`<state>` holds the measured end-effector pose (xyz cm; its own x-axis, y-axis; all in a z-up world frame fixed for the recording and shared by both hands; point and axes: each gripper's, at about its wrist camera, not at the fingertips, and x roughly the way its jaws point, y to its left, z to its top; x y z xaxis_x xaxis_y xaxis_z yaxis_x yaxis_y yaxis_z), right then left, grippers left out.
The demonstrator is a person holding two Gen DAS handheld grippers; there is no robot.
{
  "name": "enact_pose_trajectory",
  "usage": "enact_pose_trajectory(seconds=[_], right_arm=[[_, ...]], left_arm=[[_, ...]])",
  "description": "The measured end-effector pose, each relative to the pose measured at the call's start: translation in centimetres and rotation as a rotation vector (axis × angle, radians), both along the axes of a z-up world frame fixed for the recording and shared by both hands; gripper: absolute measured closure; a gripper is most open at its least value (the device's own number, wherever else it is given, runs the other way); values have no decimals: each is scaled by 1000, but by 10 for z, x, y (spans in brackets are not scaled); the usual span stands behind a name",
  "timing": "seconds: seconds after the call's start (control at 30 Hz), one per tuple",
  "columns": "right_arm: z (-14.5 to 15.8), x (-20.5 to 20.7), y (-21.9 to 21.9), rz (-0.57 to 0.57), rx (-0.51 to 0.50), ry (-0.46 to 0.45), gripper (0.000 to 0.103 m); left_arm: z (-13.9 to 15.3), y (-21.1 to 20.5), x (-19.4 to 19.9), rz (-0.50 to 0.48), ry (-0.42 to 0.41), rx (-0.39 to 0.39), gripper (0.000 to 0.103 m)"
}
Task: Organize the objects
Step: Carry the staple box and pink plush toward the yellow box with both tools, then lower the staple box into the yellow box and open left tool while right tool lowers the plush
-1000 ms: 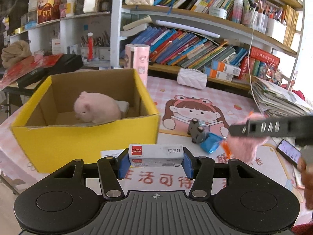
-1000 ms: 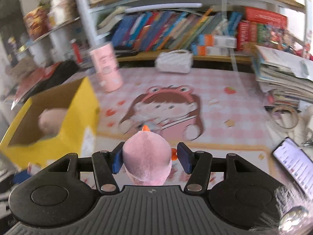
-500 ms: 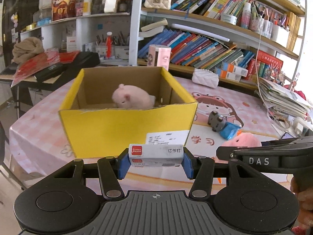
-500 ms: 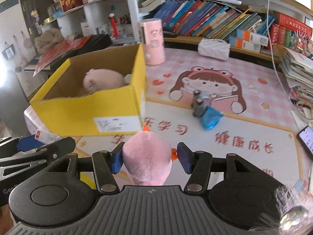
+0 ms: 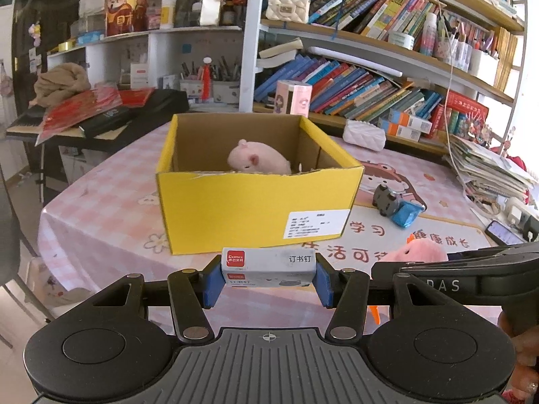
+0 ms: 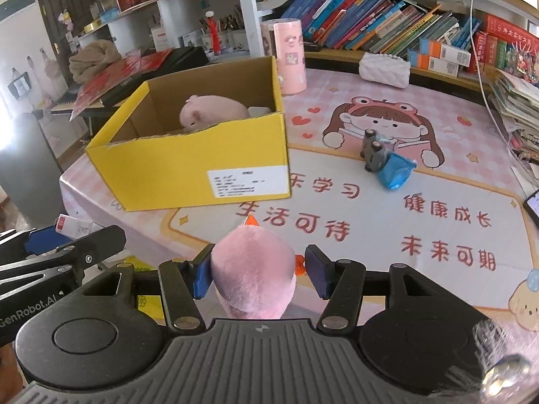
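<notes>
My left gripper point(image 5: 268, 277) is shut on a grey staples box point(image 5: 268, 264) with a red label, held off the near table edge in front of the yellow cardboard box point(image 5: 256, 208). A pink plush pig point(image 5: 257, 161) lies inside that box. My right gripper point(image 6: 257, 276) is shut on a pink plush toy point(image 6: 252, 269) with an orange beak, held to the right of the left gripper. The yellow box point(image 6: 188, 168) and pig point(image 6: 212, 111) also show in the right wrist view. The left gripper point(image 6: 43, 242) shows there at lower left.
A grey and blue toy truck point(image 6: 384, 161) lies on its side on the pink cartoon mat point(image 6: 404, 222). A pink cylinder point(image 6: 289, 57) and white purse point(image 6: 384, 69) stand at the back. A phone point(image 5: 503, 232) and paper stack point(image 5: 488, 168) lie at right. Bookshelves stand behind.
Both grippers have pulled back from the table toward its near edge, each keeping its object. The yellow box now looks farther away and more central.
</notes>
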<state>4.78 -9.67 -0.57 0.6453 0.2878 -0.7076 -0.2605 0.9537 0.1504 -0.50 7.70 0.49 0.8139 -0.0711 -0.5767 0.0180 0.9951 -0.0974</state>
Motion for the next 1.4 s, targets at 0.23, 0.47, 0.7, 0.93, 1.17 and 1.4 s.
enact_pose_trajectory(seconds=[0.23,0.47,0.7,0.93,1.17,1.4], right_arm=[[-2,-12,14,10,1,3,49],[-3,-21,24,4,6,2,49],[-3,-27,30,-10,7,1,49],[1,-29,32,-13,2,-7,49],[15,-23,31,-30,10,-68,49],[36,-5,31,-19,15,-153,49]], left_arm=[[0,13,-12,5,-4,2,51],[0,21,-18,-1,-8,7,51],[0,27,-22,-11,-16,8,51],[4,30,-22,-16,-36,7,51],[13,31,-17,-16,-66,13,51],[24,32,1,-8,-110,22,51]])
